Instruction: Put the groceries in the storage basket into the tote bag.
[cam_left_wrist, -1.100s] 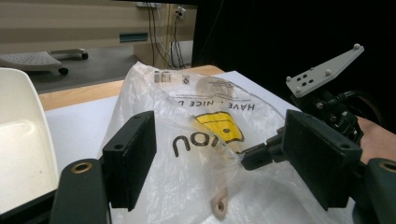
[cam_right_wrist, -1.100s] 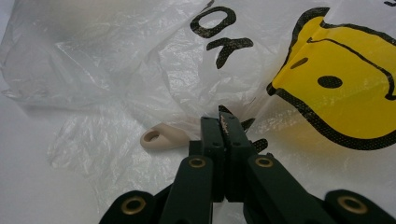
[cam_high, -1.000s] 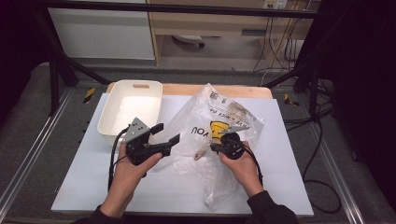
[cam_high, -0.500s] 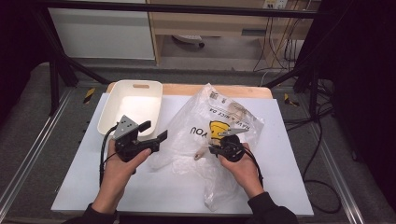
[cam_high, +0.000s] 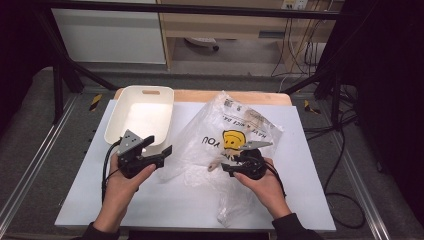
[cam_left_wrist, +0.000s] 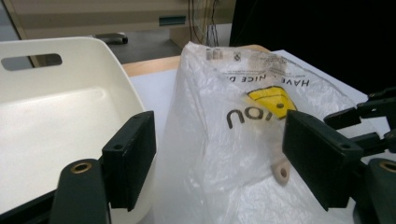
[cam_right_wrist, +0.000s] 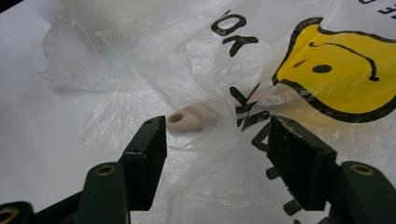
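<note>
From the high view, the plastic bag (cam_high: 227, 145) lies crumpled in the middle of the table, its printed top reaching toward the far edge and a thin tail trailing toward the near edge. My left claw (cam_high: 159, 147) hangs open and empty at the bag's left side, just in front of the cream tub (cam_high: 120, 122) near the far left corner. My right claw (cam_high: 225, 167) sits low over the bag's middle.

In the left gripper view my jaws stand well apart with nothing between them; the bag rises ahead, thin and see-through, so I judge it very light, limp and slippery, quick to slide or billow.

In the right gripper view my jaws have just been opening, and bunched film lies between them without the pads pressing it. A small beige handle end (cam_right_wrist: 189, 120) pokes out of the folds. I'd pinch a gathered fold or the bag's mouth edge, never a flat sheet.
</note>
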